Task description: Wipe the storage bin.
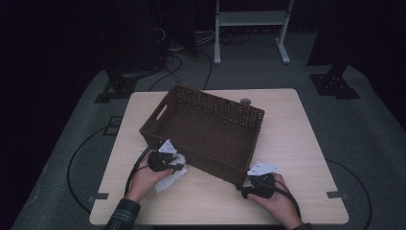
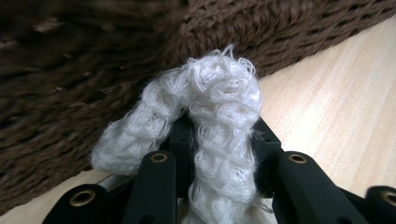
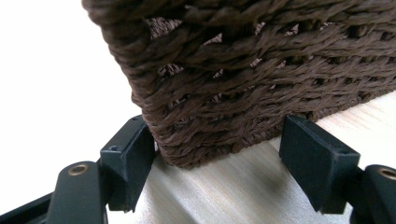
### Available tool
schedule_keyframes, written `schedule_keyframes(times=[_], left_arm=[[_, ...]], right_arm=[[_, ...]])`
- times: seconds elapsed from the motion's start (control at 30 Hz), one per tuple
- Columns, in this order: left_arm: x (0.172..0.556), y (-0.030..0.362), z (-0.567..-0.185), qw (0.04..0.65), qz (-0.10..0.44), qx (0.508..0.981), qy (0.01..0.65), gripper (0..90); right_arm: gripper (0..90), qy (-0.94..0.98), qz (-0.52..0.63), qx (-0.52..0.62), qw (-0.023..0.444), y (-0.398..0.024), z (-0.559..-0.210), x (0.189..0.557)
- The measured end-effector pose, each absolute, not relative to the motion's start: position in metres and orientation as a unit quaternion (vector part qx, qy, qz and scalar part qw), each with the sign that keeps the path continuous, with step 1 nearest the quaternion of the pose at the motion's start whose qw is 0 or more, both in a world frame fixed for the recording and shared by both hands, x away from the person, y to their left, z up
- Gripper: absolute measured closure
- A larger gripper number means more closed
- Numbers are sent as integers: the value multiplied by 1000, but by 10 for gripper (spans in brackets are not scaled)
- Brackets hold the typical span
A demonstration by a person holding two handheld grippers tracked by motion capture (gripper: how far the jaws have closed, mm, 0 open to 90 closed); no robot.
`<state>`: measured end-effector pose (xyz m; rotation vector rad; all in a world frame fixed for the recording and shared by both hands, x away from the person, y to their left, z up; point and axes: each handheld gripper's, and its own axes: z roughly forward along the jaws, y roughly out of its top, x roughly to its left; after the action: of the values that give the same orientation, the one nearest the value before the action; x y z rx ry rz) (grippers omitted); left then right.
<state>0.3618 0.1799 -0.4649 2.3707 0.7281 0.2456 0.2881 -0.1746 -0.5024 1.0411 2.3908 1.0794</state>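
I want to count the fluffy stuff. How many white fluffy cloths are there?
1. The white fluffy cloth lies on the table just outside the brown basket's near wall, pinched in the left tool. The basket's near wall could hide more.

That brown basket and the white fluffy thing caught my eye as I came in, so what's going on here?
A person works at a wooden table with a tool in each hand. The left tool is shut on a white knitted cloth, held just outside the near wall of the brown wicker basket. The right tool sits open at the basket's near corner, its jaws either side of that corner. The cloth is not in the basket yet.
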Motion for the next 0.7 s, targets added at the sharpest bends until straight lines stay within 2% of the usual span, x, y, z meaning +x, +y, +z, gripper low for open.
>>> schedule_keyframes(times=[0.37,0.7], left_arm=[[358,181,-456,335,95,898,271,683],[346,181,-424,378,111,885,248,683]], right_arm=[[263,836,378,364,159,-175,-502,288],[264,836,378,364,159,-175,-502,288]])
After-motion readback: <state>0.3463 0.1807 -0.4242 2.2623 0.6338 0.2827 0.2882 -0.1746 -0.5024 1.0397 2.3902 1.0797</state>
